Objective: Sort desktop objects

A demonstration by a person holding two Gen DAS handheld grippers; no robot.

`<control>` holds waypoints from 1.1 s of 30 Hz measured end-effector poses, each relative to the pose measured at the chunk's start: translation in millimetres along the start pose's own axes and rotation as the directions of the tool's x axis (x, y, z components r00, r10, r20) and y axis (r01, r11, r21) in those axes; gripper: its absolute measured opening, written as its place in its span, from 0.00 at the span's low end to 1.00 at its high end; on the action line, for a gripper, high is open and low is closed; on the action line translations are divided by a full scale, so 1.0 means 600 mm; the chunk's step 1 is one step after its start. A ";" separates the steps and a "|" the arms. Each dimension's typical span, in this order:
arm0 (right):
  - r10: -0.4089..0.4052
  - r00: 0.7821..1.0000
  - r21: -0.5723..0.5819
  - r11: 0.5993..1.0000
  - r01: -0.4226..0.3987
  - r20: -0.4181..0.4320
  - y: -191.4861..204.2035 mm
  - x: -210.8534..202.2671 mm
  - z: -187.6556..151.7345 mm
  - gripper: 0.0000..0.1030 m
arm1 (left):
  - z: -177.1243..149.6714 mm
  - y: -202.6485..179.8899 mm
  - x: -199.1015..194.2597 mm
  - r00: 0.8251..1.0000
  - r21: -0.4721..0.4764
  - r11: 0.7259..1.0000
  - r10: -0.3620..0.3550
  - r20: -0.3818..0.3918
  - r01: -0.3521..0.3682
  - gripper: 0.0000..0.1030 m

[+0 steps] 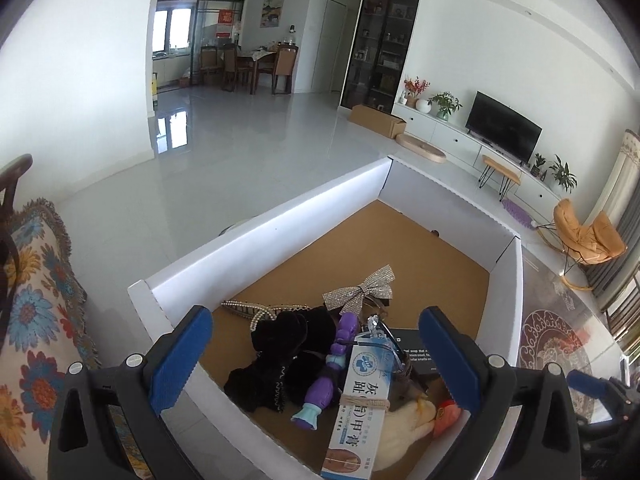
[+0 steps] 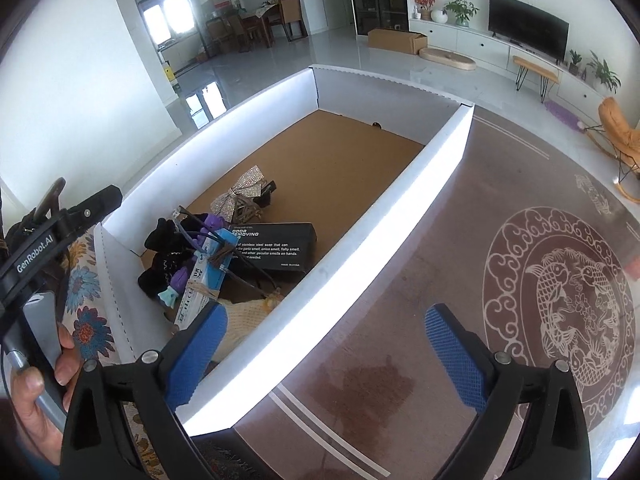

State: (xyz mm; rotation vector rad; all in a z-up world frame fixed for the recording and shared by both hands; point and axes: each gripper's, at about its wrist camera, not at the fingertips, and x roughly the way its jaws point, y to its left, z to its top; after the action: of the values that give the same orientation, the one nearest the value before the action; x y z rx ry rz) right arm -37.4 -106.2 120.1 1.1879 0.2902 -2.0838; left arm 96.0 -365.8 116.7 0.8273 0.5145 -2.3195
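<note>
A white cardboard box [image 1: 280,222] with a brown floor holds the sorted things: a silver bow [image 1: 360,290], a black plush item [image 1: 280,356], a purple toy [image 1: 328,376], a white and blue medicine carton [image 1: 362,400], a black box [image 1: 412,350] and a cream mesh item [image 1: 404,428]. My left gripper [image 1: 316,360] is open and empty above this pile. In the right wrist view the box [image 2: 400,208] lies left, with the black box [image 2: 276,246] and carton [image 2: 200,280] inside. My right gripper [image 2: 328,344] is open and empty over the box's near wall.
The box stands on a brown table top with a white fish emblem [image 2: 560,300] under glass. A floral cloth [image 1: 32,320] lies left of the box. A hand [image 2: 36,376] holds the left gripper's handle at the left edge.
</note>
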 end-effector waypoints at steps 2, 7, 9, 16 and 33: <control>-0.035 0.999 -0.002 0.999 0.035 0.024 0.009 -0.011 0.007 0.99 | -0.002 0.004 -0.003 1.000 0.009 1.000 0.001 -0.002 -0.001 1.00; 0.093 0.984 -0.017 0.996 -0.092 0.150 0.021 -0.054 0.026 1.00 | 0.002 -0.004 -0.017 0.999 0.098 0.995 -0.010 -0.041 0.014 1.00; 0.106 0.975 -0.082 0.992 -0.091 0.194 0.033 -0.058 0.020 1.00 | 0.003 -0.014 -0.022 0.998 0.144 0.990 0.003 -0.066 0.007 1.00; 0.040 0.999 -0.099 0.994 -0.036 0.036 0.036 -0.012 0.016 1.00 | -0.001 -0.027 -0.035 0.994 0.175 0.984 0.016 -0.107 0.003 1.00; -0.051 0.989 -0.115 0.991 0.067 0.136 0.032 -0.052 0.031 1.00 | -0.029 -0.076 -0.071 0.981 0.335 0.923 0.196 0.014 -0.189 1.00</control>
State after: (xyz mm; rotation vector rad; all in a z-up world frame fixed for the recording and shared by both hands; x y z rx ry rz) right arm -26.8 -114.7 158.9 0.9766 0.3855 -2.1538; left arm 99.4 -305.0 139.4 1.0108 0.0366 -2.2459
